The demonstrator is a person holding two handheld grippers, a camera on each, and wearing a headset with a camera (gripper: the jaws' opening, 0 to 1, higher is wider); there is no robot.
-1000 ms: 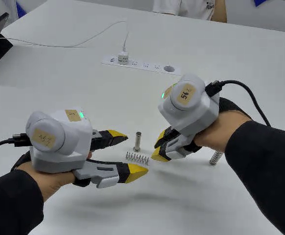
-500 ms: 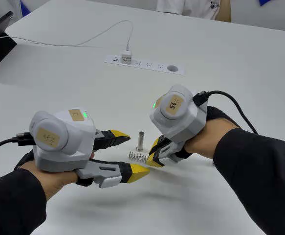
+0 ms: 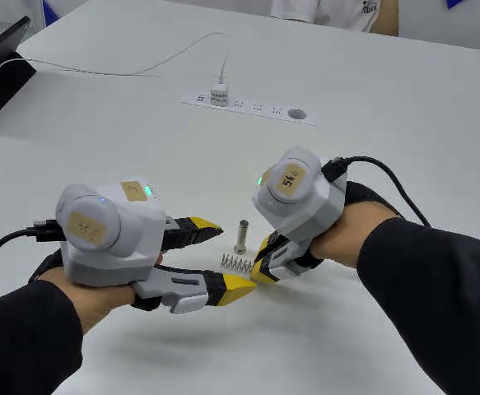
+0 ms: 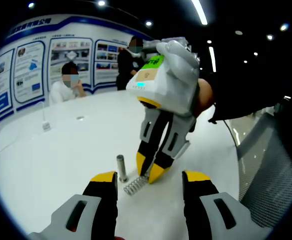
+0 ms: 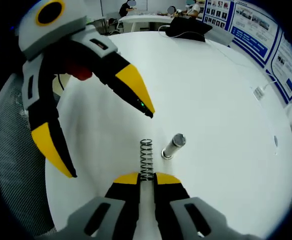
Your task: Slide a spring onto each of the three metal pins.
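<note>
Pinching down to a narrow gap, the right gripper [image 5: 140, 178] has its yellow-tipped jaws set on the near end of a small coil spring [image 5: 146, 155], which lies on its side on the white worktop [image 3: 141, 123] and points away from the jaws. Just beside the spring's far half stands a short metal pin [image 5: 173, 147], upright on its own end and apart from both grippers. Across from it the left gripper [image 5: 109, 143] hovers with its jaws spread wide and nothing between them, tips aimed at the same spot. Farther back on the worktop lie a white power strip [image 3: 248, 108] and a thin white cable [image 3: 141, 66]. To my eye the spring is light, thin-wired and springy: squeeze hard and the coils will likely flatten or squirt out sideways, so a gentle hold across the last few turns looks right, leaving the far mouth open to go over the pin's top. The pin looks stiff but free-standing, so a sideways nudge could topple it; the open left jaws seem well placed to steady it low on the shaft.
</note>
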